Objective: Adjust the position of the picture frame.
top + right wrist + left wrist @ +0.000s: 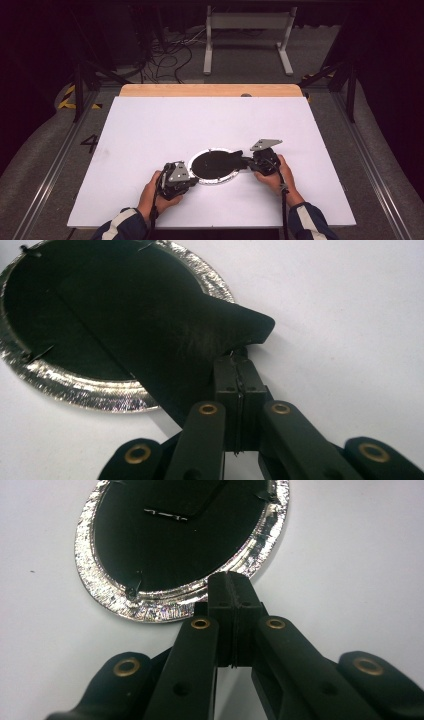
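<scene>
A round plate with a crinkled foil rim (220, 181) and a black inside lies near the front middle of the white board. A black sheet (235, 156) lies over its right part, and one corner sticks out past the rim. My right gripper (246, 161) is shut on that corner, seen close up in the right gripper view as the sheet (165, 325) meeting the closed gripper (239, 362) beside the rim (75, 385). My left gripper (192, 176) is shut, its tips (231, 580) resting at the near edge of the foil rim (100, 587); I cannot tell whether they pinch the foil.
The white board (150, 130) covers a wooden table whose bare strip (210, 90) shows at the far edge. Beyond it on the floor stand a white metal frame (247, 30) and loose cables (170, 57). A person's hands hold both grippers at the front edge.
</scene>
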A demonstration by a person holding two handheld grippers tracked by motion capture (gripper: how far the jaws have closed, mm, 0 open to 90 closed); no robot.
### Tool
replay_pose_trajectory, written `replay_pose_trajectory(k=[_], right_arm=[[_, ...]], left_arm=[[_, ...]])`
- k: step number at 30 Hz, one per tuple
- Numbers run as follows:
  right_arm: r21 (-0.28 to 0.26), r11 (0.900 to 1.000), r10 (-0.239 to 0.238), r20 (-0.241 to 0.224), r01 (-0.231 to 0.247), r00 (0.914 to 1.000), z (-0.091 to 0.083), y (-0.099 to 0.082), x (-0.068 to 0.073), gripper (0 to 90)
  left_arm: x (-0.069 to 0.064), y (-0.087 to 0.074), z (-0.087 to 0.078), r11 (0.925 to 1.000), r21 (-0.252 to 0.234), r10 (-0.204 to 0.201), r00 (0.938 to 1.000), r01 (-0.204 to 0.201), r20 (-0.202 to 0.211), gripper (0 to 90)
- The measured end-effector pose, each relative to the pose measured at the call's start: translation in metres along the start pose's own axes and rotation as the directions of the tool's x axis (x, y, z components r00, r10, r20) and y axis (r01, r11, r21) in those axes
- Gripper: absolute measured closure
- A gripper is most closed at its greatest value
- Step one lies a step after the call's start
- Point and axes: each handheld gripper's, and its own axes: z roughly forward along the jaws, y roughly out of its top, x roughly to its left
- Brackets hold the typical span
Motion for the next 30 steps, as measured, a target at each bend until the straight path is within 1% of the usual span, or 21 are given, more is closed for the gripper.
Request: replay_pose_trajectory(k=[2, 4, 5, 6, 8, 12, 14, 15, 17, 18, 20, 21, 22, 23, 24, 26, 27, 28, 29, 30], right_arm=[[-0.001, 1.0, -0.007, -0.005, 0.007, 1.0, -0.001, -0.001, 0.0, 90.0], [0.0, 1.0, -0.005, -0.012, 0.005, 0.9999, -0.003, -0.003, 0.001, 90.0], [-0.001, 1.0, -0.007, -0.015, 0.007, 0.9999, -0.003, -0.004, 0.001, 90.0], [-0.001, 1.0, -0.006, -0.017, 0.006, 0.9998, -0.004, -0.004, 0.002, 90.0], [-0.001, 1.0, -0.004, -0.025, 0.004, 0.9997, -0.005, -0.006, 0.002, 90.0], [-0.005, 0.9999, -0.009, -0.03, 0.009, 0.9995, -0.007, -0.008, 0.004, 90.0], [-0.001, 0.9999, -0.013, -0.032, 0.013, 0.9994, -0.008, -0.009, 0.005, 90.0], [-0.003, 0.9999, -0.01, -0.039, 0.01, 0.9992, -0.009, -0.01, 0.005, 90.0], [-0.005, 1.0, -0.007, -0.053, 0.007, 0.9986, -0.01, -0.012, 0.005, 90.0], [-0.006, 1.0, -0.008, -0.06, 0.008, 0.9982, -0.011, -0.013, 0.005, 90.0], [-0.006, 0.9999, -0.009, -0.062, 0.009, 0.9981, -0.011, -0.013, 0.006, 90.0], [-0.006, 0.9999, -0.011, -0.06, 0.011, 0.9981, -0.012, -0.014, 0.007, 90.0], [-0.003, 0.9998, -0.018, -0.061, 0.018, 0.998, -0.013, -0.014, 0.009, 90.0], [-0.002, 0.9998, -0.021, -0.062, 0.021, 0.9979, -0.013, -0.015, 0.01, 90.0], [-0.003, 0.9998, -0.019, -0.066, 0.019, 0.9977, -0.014, -0.016, 0.012, 90.0], [-0.004, 0.9998, -0.019, -0.066, 0.019, 0.9976, -0.014, -0.017, 0.015, 90.0], [-0.004, 0.9996, -0.028, -0.069, 0.027, 0.9972, -0.015, -0.018, 0.018, 90.0], [-0.004, 0.9996, -0.028, -0.069, 0.027, 0.9972, -0.015, -0.018, 0.018, 90.0], [-0.002, 0.9994, -0.034, -0.064, 0.034, 0.9974, -0.016, -0.018, 0.022, 90.0], [-0.002, 0.9994, -0.034, -0.064, 0.034, 0.9974, -0.016, -0.018, 0.022, 90.0]], left_arm=[[0.002, 0.001, 0.001, 1.0, 0.003, -0.008, 0.9999, 0.008, -0.012, 89.9], [0.006, 0.001, 0.001, 0.9999, 0.004, -0.014, 0.9998, 0.014, -0.013, 89.9], [0.008, 0.001, 0.001, 0.9999, 0.006, -0.01, 0.9998, 0.01, -0.015, 89.9], [0.009, 0.002, 0.002, 0.9998, 0.006, -0.018, 0.9997, 0.018, -0.016, 89.9], [0.012, 0.002, 0.002, 0.9997, 0.004, -0.022, 0.9994, 0.022, -0.028, 89.9], [0.016, 0.003, 0.003, 0.9998, 0.002, -0.019, 0.9991, 0.019, -0.038, 89.9], [0.019, 0.003, 0.004, 0.9996, 0.004, -0.027, 0.9988, 0.027, -0.041, 89.8], [0.02, 0.003, 0.004, 0.9997, 0.004, -0.024, 0.9988, 0.024, -0.042, 89.9], [0.023, 0.004, 0.005, 0.9993, 0.001, -0.038, 0.9983, 0.038, -0.045, 89.9], [0.025, 0.004, 0.005, 0.9993, -0.002, -0.037, 0.9983, 0.037, -0.044, 89.9], [0.026, 0.004, 0.006, 0.9991, -0.002, -0.041, 0.9982, 0.041, -0.043, 89.8], [0.028, 0.004, 0.006, 0.9987, -0.005, -0.051, 0.9975, 0.051, -0.048, 89.8], [0.03, 0.004, 0.006, 0.9989, -0.003, -0.046, 0.9976, 0.046, -0.052, 89.8], [0.031, 0.004, 0.007, 0.9982, -0.007, -0.059, 0.9966, 0.059, -0.057, 89.7], [0.033, 0.005, 0.007, 0.9984, -0.005, -0.056, 0.9966, 0.056, -0.061, 89.6], [0.037, 0.005, 0.009, 0.9976, -0.014, -0.069, 0.9942, 0.068, -0.083, 89.4], [0.038, 0.005, 0.01, 0.9972, -0.015, -0.074, 0.9936, 0.073, -0.086, 89.3], [0.038, 0.005, 0.01, 0.9972, -0.015, -0.074, 0.9936, 0.073, -0.086, 89.2], [0.04, 0.006, 0.01, 0.997, -0.013, -0.077, 0.9928, 0.076, -0.092, 88.1], [0.04, 0.006, 0.01, 0.9969, -0.014, -0.079, 0.9922, 0.078, -0.097, 88.1]])
